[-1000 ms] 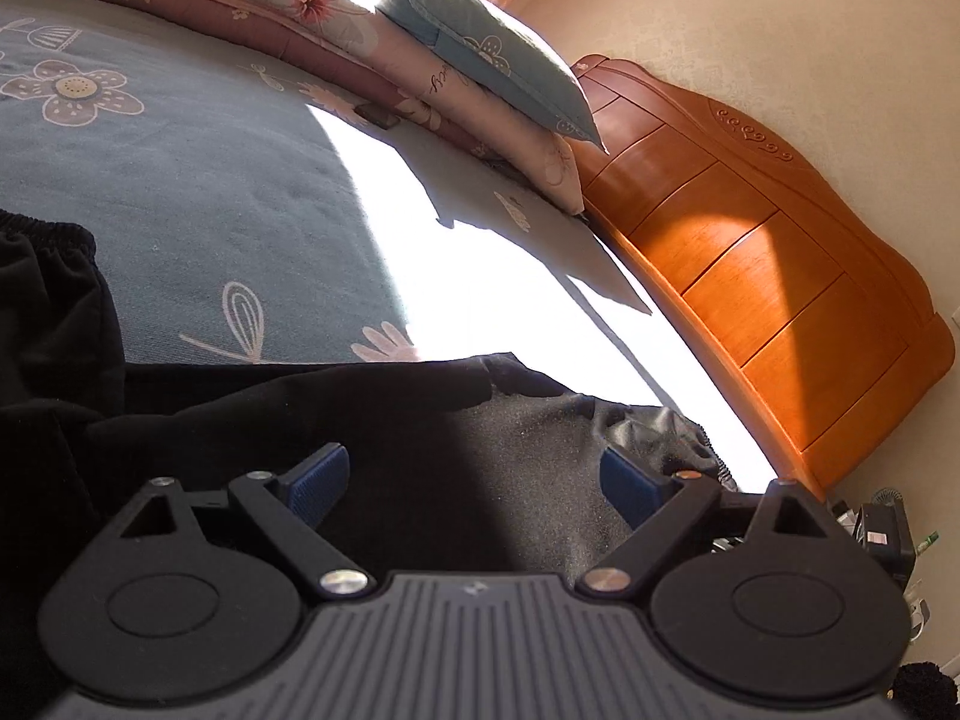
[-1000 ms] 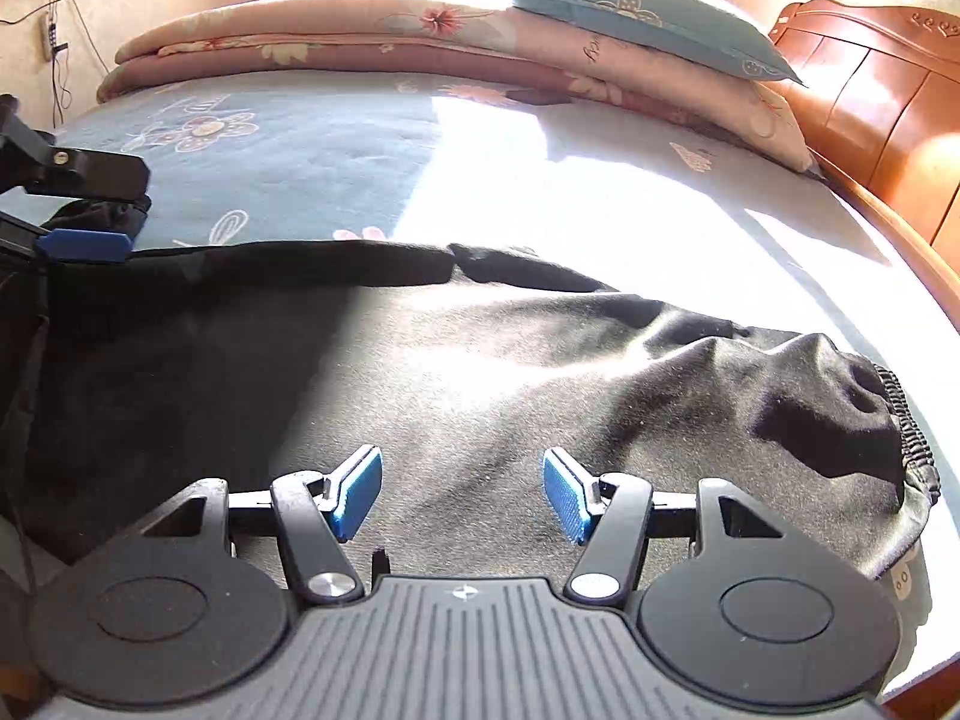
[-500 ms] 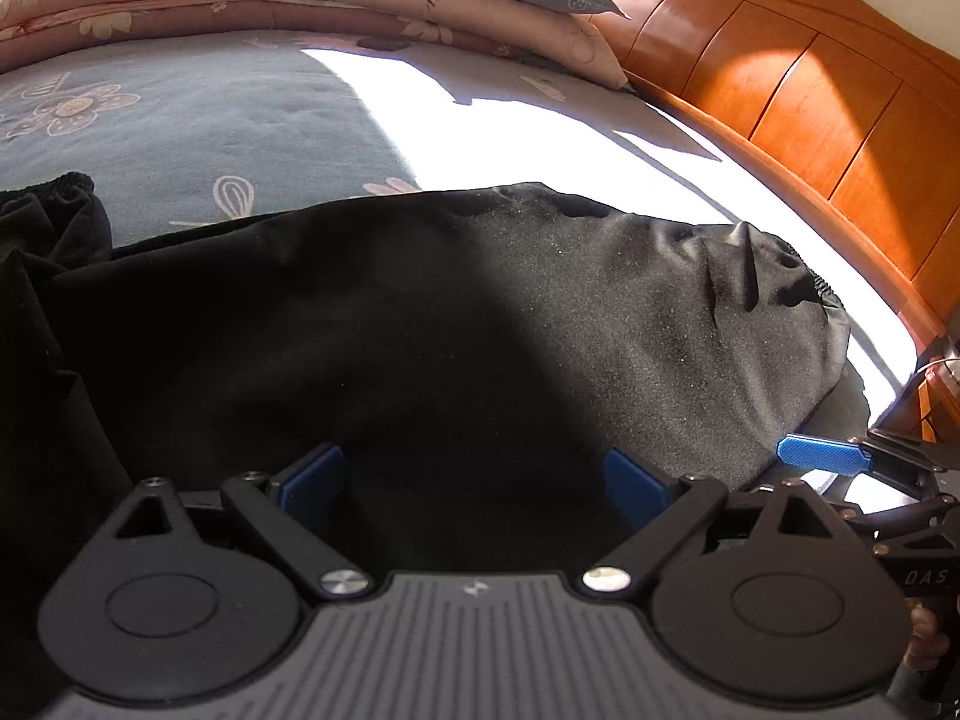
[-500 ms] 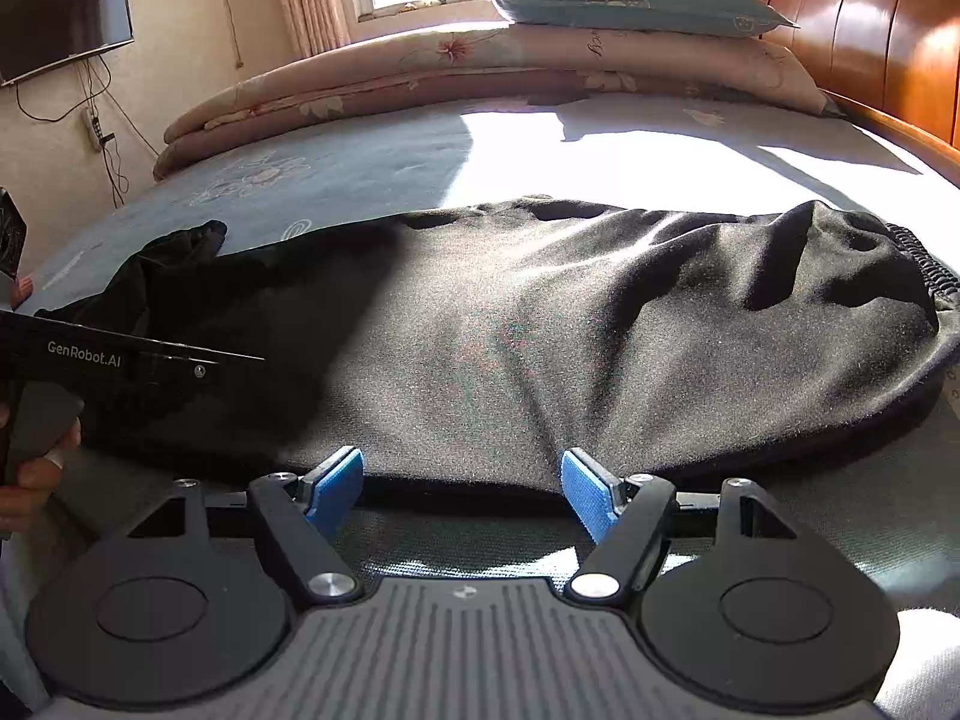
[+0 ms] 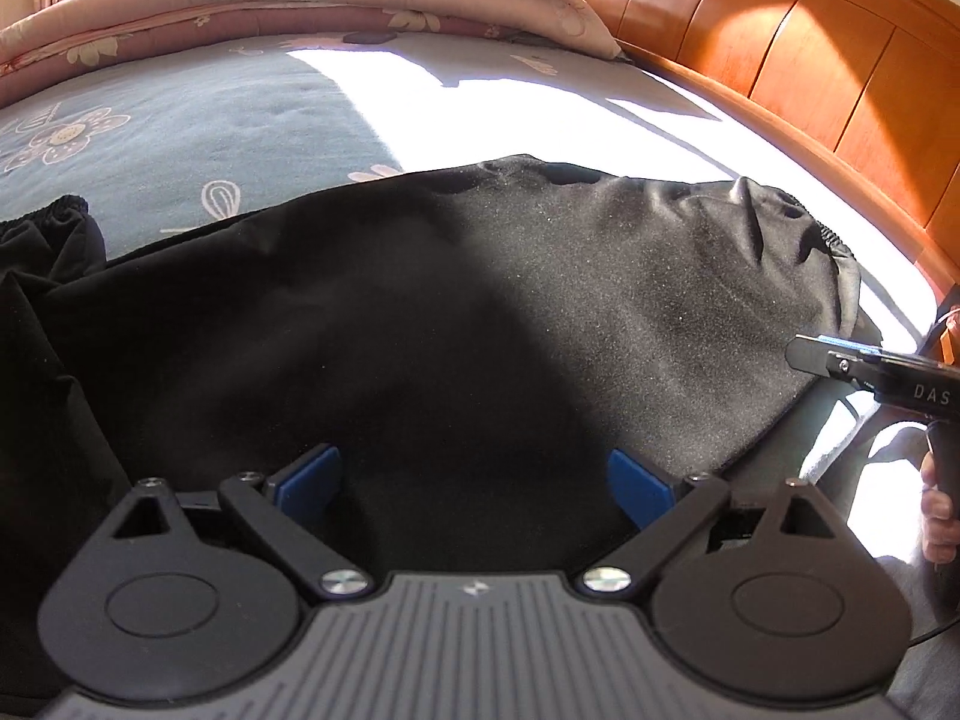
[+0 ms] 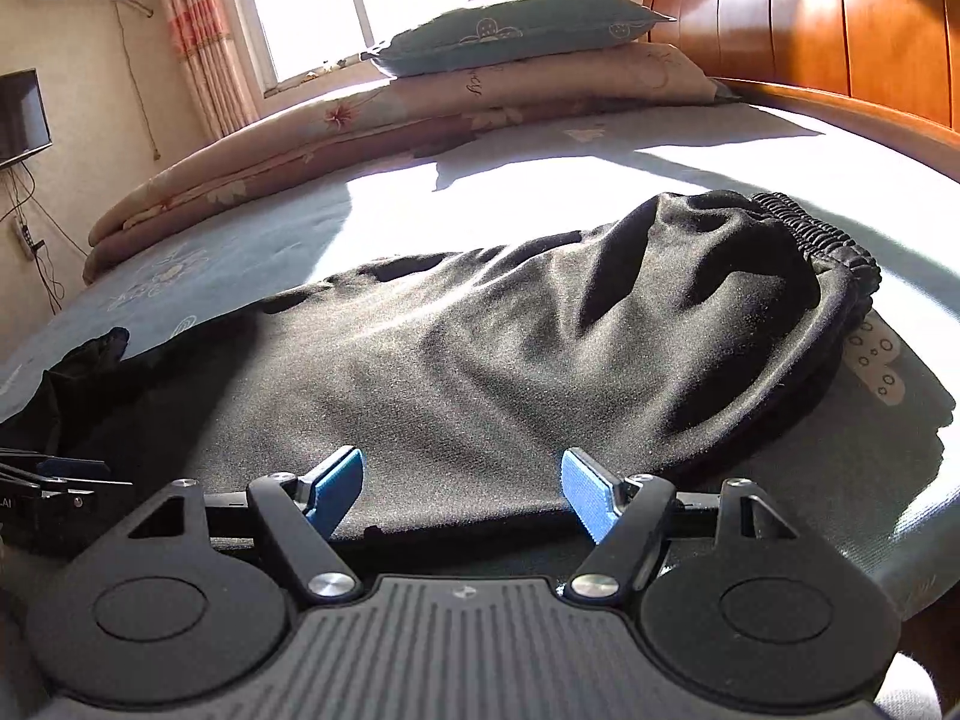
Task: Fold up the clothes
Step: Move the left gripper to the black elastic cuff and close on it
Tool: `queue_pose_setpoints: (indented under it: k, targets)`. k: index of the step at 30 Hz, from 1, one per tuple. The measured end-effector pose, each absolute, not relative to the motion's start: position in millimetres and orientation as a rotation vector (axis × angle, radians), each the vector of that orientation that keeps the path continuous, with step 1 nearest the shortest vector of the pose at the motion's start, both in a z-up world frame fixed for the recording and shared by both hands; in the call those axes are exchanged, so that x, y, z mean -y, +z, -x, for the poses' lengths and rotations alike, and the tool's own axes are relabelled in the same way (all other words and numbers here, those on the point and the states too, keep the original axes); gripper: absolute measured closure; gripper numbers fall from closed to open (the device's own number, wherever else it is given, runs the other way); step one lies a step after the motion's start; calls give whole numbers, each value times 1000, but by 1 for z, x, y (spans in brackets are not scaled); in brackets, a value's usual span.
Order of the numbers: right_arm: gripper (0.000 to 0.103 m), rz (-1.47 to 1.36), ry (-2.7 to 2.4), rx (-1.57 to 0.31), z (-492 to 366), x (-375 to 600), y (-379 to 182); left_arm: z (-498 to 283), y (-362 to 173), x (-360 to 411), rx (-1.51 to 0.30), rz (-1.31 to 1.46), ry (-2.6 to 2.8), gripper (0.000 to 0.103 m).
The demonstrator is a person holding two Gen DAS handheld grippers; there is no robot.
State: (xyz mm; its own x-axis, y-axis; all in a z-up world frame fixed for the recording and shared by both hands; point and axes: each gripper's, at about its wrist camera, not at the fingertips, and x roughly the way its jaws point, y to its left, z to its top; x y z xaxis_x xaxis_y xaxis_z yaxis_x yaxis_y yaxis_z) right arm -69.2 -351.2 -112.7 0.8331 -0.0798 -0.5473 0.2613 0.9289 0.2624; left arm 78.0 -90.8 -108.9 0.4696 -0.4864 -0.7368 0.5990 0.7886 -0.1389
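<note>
Lying spread across the bed (image 6: 600,138), the black trousers (image 6: 510,348) have the elastic waistband (image 6: 822,240) toward the headboard (image 6: 840,18). Both grippers sit at the near hem, apparently placed to take it for a fold. Left gripper (image 5: 474,483) and right gripper (image 6: 462,489) stand wide apart, gripping nothing.

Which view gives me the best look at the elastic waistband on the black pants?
The right wrist view: the ribbed waistband lies sunlit and unobstructed at the right end of the black pants. The left wrist view shows only a short sliver of the waistband, edge-on at the far right, mostly hidden behind bunched fabric.
</note>
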Motion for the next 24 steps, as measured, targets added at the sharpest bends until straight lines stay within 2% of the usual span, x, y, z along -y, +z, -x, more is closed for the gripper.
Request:
queue_pose_setpoints:
  k: [4, 9, 10, 13, 16, 21, 22, 24]
  targets:
    - [19, -295, -161, -518, 61, 343, -104, -74, -98, 99, -794, -111, -699, 6]
    - [19, -159, -170, -582, 37, 320, -116, -76, -116, 106, -848, -93, -697, 6]
    - [17, -136, -179, -609, 34, 316, -121, -73, -118, 102, -828, -83, -702, 4]
    - [0, -157, -149, -622, 33, 313, -124, -69, -119, 94, -824, -88, -716, 3]
    - [0, -190, -140, -613, 35, 315, -126, -73, -112, 87, -860, -80, -698, 3]
    - [0, -223, -145, -577, 39, 316, -127, -106, -68, 58, -804, -31, -625, 7]
    - [0, -236, -144, -566, 41, 316, -126, -116, -56, 52, -782, -37, -601, 11]
    - [0, -257, -128, -531, 45, 315, -124, -142, -37, 42, -773, -54, -549, 25]
